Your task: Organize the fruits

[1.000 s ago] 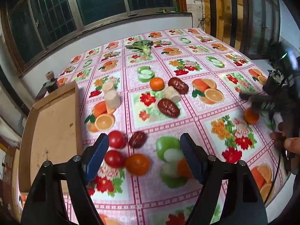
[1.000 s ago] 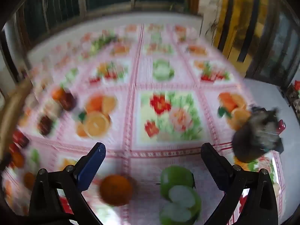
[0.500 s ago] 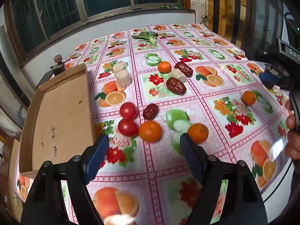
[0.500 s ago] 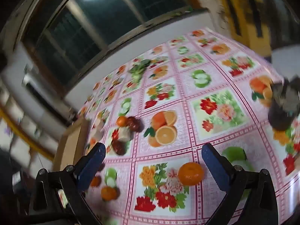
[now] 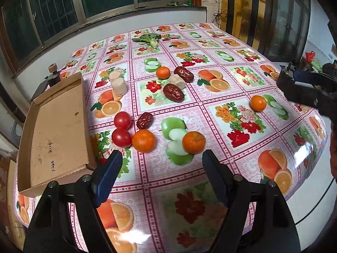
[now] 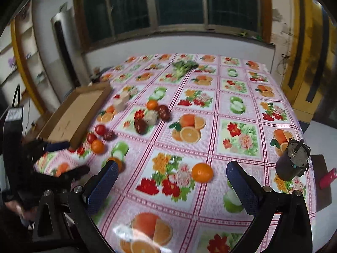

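Note:
Loose fruit lies on a table with a fruit-print cloth (image 5: 242,67). In the left wrist view two tomatoes (image 5: 122,120) (image 5: 121,137), several oranges (image 5: 143,140) (image 5: 193,142) (image 5: 258,103) (image 5: 163,72) and three red dates (image 5: 173,92) (image 5: 145,120) (image 5: 183,74) sit mid-table. An empty cardboard tray (image 5: 56,126) lies at the left. My left gripper (image 5: 162,175) is open, hovering above the near table edge, nothing between its fingers. My right gripper (image 6: 170,185) is open too, above the near right part, with one orange (image 6: 202,172) just ahead of it.
Broccoli (image 5: 149,39) lies at the far end. Two pale cylinders (image 5: 119,86) stand near the tray and another pale chunk (image 5: 178,80) between the dates. A dark motor (image 6: 292,162) stands at the right table edge. A wall with windows runs behind the table.
Both grippers have pulled back and up from the table, so more of it shows. The right view has swung to face the window. Both stay open and empty.

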`<state>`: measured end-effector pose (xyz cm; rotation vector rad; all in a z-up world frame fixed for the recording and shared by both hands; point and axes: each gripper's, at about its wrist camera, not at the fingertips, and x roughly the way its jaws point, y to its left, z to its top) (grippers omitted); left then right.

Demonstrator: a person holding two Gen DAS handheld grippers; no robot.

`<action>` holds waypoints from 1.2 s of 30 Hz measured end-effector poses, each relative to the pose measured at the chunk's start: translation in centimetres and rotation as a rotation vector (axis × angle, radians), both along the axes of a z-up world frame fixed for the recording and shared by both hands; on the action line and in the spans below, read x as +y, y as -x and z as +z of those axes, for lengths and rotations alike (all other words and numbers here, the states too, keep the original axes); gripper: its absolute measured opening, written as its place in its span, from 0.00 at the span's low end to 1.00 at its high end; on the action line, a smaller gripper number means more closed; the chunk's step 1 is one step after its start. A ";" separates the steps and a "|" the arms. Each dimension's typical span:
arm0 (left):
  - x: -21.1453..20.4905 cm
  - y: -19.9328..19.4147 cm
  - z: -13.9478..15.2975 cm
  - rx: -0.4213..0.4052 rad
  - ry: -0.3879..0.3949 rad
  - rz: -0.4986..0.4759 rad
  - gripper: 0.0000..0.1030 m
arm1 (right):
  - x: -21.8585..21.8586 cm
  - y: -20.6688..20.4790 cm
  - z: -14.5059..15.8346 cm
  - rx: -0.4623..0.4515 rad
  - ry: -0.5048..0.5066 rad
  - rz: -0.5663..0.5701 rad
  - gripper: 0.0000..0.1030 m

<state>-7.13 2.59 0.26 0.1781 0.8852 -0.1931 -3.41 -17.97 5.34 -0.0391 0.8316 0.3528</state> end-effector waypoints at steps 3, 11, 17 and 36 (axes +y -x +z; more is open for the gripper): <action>-0.3 0.2 0.1 0.000 0.002 -0.001 0.76 | 0.4 0.2 -0.2 0.021 0.031 0.037 1.00; -0.9 0.4 0.1 0.000 -0.009 -0.003 0.76 | 1.6 0.7 -1.3 0.048 0.127 0.122 1.00; -0.9 0.4 0.1 -0.003 -0.013 -0.001 0.76 | 2.1 0.9 -2.0 0.055 0.164 0.165 1.00; -1.1 0.1 -0.4 0.008 -0.011 0.000 0.76 | 1.9 0.5 -2.6 0.070 0.162 0.168 1.00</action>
